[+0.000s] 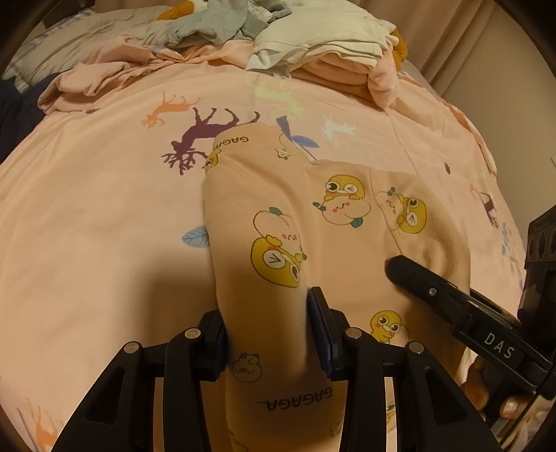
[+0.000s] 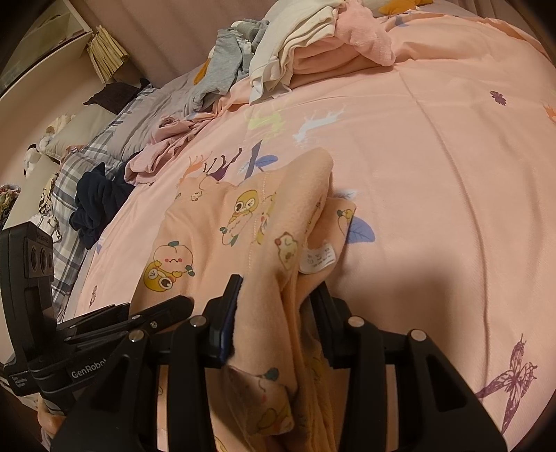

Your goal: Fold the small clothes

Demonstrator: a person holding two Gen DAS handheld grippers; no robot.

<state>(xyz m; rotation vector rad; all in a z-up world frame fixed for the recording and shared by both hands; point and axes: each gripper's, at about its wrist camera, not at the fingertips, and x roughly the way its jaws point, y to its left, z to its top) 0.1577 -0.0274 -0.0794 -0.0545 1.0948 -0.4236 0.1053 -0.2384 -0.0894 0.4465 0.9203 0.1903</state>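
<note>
A small peach garment (image 1: 312, 215) printed with yellow cartoon birds and "GAGAGA" lies on the pink bedspread (image 1: 104, 208). My left gripper (image 1: 267, 313) is shut on a bunched part of it at its near edge. My right gripper (image 2: 274, 306) is shut on another bunched edge of the same garment (image 2: 215, 243), with a white care label (image 2: 318, 259) hanging beside it. The right gripper also shows in the left wrist view (image 1: 434, 288), low on the right over the cloth. The left gripper shows in the right wrist view (image 2: 139, 320) at lower left.
A pile of folded white and peach clothes (image 1: 330, 48) and grey clothes (image 1: 215, 21) sits at the far side of the bed. Crumpled pink cloth (image 1: 97, 83) and a dark navy garment (image 2: 97, 205) lie at the left. Pillows (image 2: 104, 139) are beyond.
</note>
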